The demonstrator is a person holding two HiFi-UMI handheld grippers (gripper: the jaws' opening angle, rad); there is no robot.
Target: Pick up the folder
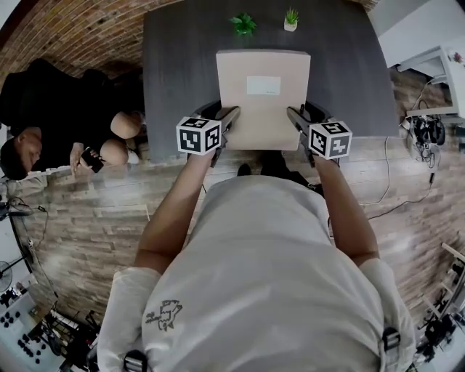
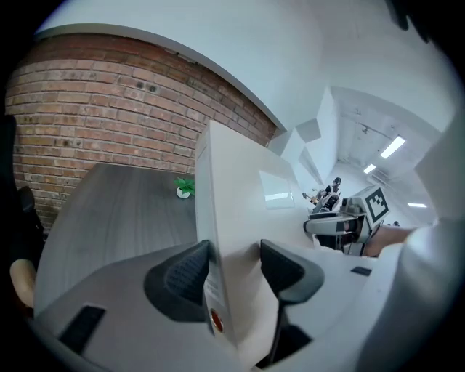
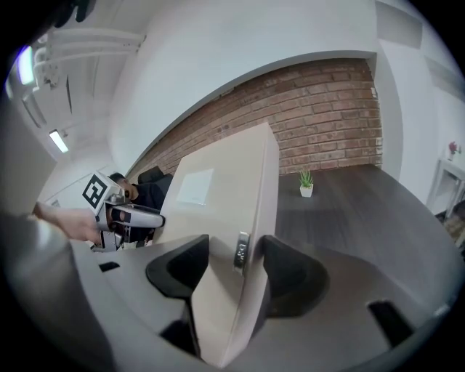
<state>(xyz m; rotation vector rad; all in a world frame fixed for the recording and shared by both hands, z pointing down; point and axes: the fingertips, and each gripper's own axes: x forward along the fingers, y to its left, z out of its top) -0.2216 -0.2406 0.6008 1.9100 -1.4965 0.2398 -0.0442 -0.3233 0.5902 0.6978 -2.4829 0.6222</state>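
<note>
The folder is a thick beige box file with a white label, held above the dark grey table. My left gripper is shut on its left edge, and my right gripper is shut on its right edge. In the left gripper view the folder stands edge-on between the dark pads of the left gripper. In the right gripper view the folder, with a metal clasp on its edge, fills the gap of the right gripper.
Two small potted plants stand at the table's far edge. A seated person in black is left of the table. White furniture and cables lie to the right. Wood floor surrounds the table.
</note>
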